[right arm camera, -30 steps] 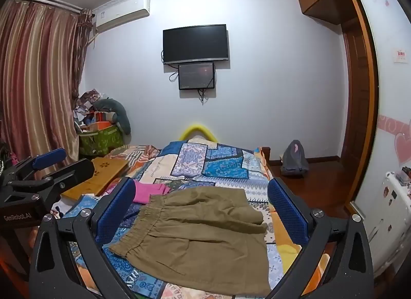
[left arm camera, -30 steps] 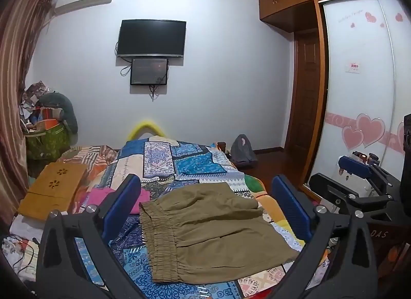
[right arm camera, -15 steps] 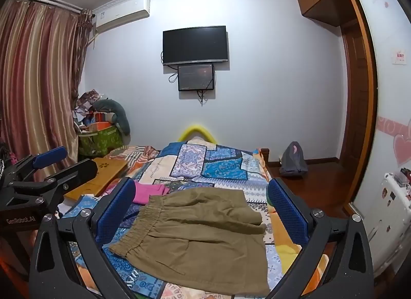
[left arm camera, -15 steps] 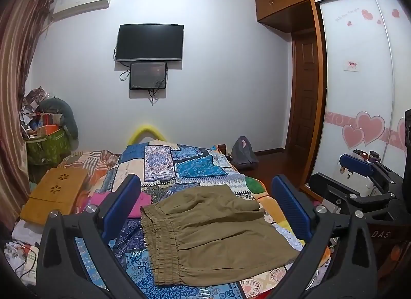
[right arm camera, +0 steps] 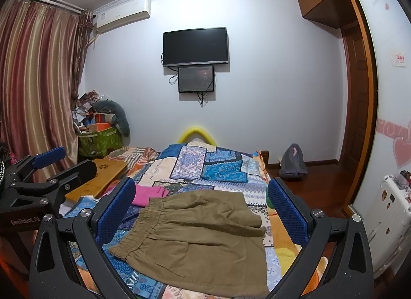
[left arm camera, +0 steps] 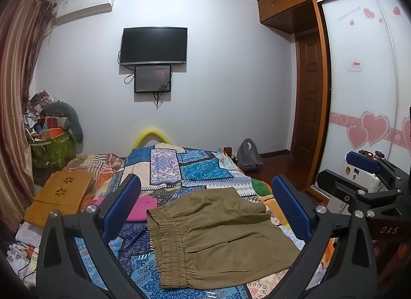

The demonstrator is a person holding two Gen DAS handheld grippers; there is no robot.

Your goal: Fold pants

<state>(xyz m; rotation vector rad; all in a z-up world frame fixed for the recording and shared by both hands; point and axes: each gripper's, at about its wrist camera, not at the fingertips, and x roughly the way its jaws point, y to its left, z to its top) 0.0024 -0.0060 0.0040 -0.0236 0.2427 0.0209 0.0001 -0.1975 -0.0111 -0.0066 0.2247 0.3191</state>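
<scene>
Bed (left arm camera: 195, 168): patchwork quilt cover. Pants (left arm camera: 215, 229), olive, elastic waistband to the left: lying flat on the quilt, mid-bed. Wooden lap tray (left arm camera: 60, 196): left edge of bed. Pink garment (right arm camera: 149, 195): just beside the waistband. Left gripper (left arm camera: 205, 209): jaws wide apart, holding nothing. Right gripper (right arm camera: 201, 211): likewise spread, empty.

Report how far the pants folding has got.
Done: the khaki pants lie on the patchwork bedspread, apparently already doubled over, one layer on top of the other. In hand: nothing; the left tool and right tool both hover open above the fabric, touching none. Left: gripping an edge and making any further fold.
</scene>
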